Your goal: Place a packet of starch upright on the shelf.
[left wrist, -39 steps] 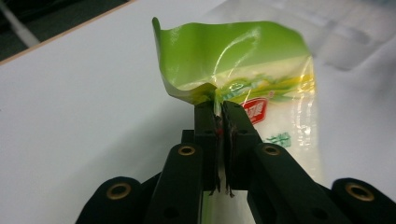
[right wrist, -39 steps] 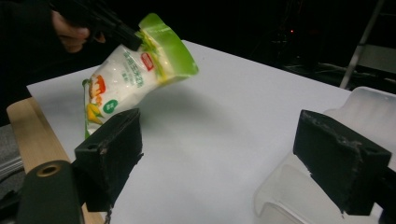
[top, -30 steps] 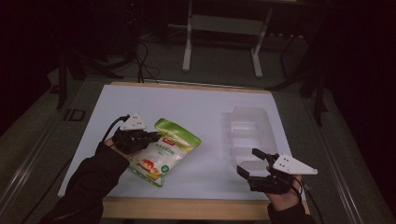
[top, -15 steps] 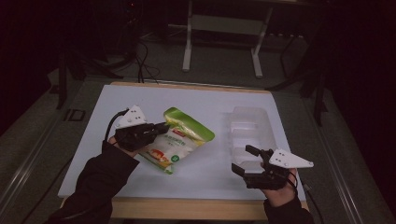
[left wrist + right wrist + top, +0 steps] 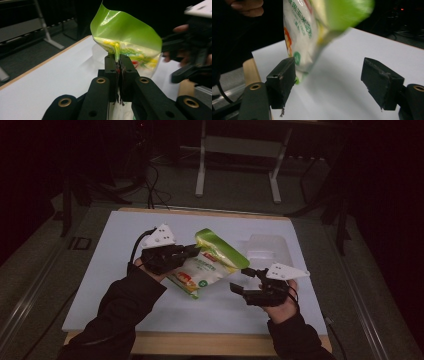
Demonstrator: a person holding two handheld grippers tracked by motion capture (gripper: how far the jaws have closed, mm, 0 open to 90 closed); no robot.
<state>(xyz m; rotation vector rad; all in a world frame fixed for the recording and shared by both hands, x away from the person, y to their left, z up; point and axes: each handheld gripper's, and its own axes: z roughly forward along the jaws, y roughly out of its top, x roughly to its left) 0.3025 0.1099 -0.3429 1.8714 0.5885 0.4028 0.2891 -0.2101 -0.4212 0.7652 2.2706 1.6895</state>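
Since the earlier high view, left gripper (image 5: 192, 252) has lifted the green-topped white plastic food pouch (image 5: 207, 265) off the white table top (image 5: 100, 285) and carried it toward the table's middle; right gripper (image 5: 242, 280) has come in from the near right edge toward the pouch's lower end.

Left jaws: closed flat on the pouch's side seam, the film pinched between the two pads (clear in the left gripper view, pouch (image 5: 125, 40) rising above the closed left gripper (image 5: 119, 66)). Pouch hangs tilted in the air, green end up and away from the person, printed white end down and toward the near edge.

Right jaws: stand apart and have just been closing a little; nothing pressed between them. In the right gripper view the pouch's (image 5: 304, 32) lower corner sits just beside one pad, whether touching I cannot tell, well clear of the other; right gripper (image 5: 329, 75).

Clear plastic lidded box (image 5: 265, 247) rests on the table beyond the right gripper, apart from the pouch
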